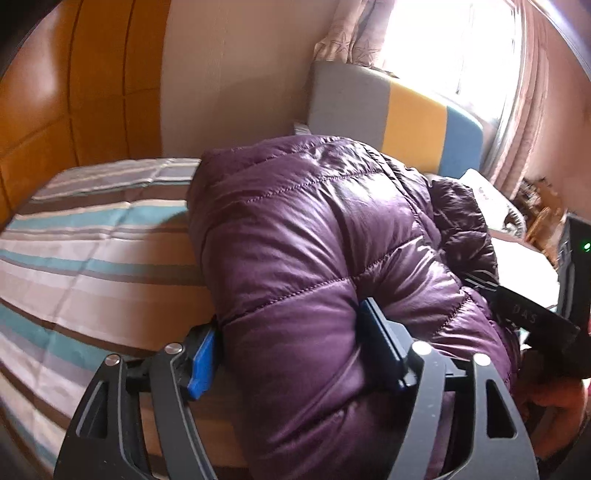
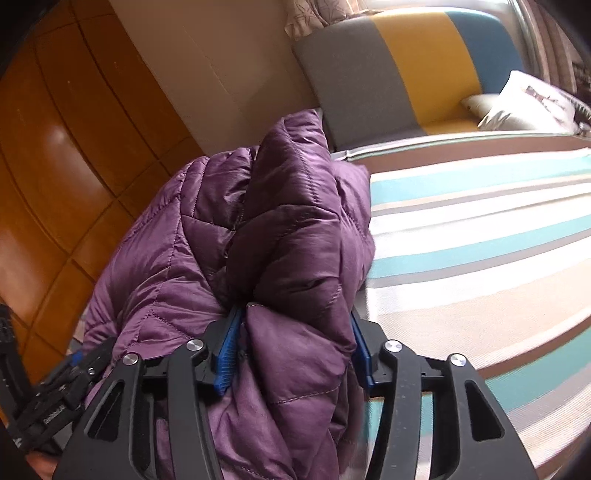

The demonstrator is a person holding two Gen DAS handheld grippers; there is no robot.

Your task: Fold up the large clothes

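On the striped bed sheet [image 1: 92,236] lies a purple quilted jacket [image 1: 314,229], bunched into a thick, rounded bundle. All positions below are given relative to this jacket.

Left gripper [image 1: 291,347]: positioned at the near end of the jacket. A fat fold of the padded fabric sits between its two blue pads [image 1: 201,365]. The jaws stand wide apart. The pad on the right side of the view touches the fabric; the pad on the left side sits at the edge of the fold, and contact there cannot be confirmed. Whether the fold is clamped or merely bracketed cannot be told from this view.

Right gripper [image 2: 295,350]: positioned at the near end of the jacket, on the side toward the open sheet. A crumpled fold of fabric fills the gap between its blue pads [image 2: 227,354]. Both pads lie against the fabric, which bulges out above them; the jaws appear to be pressing on the fold, though the grip looks loose.

In the right wrist view, the left gripper [image 2: 74,373] shows at the lower left, against the jacket's other flank. In the left wrist view, the right gripper's black body [image 1: 535,317] shows at the right edge, beside the jacket, with a hand [image 1: 554,410] below it.

Beyond the jacket stands a padded headboard [image 1: 399,122] in grey, yellow and blue bands. A pale pillow [image 2: 524,103] rests at its foot, well apart from the jacket. A wooden wardrobe [image 1: 74,92] stands on the jacket's far left, and a curtain [image 1: 354,33] hangs above the headboard.
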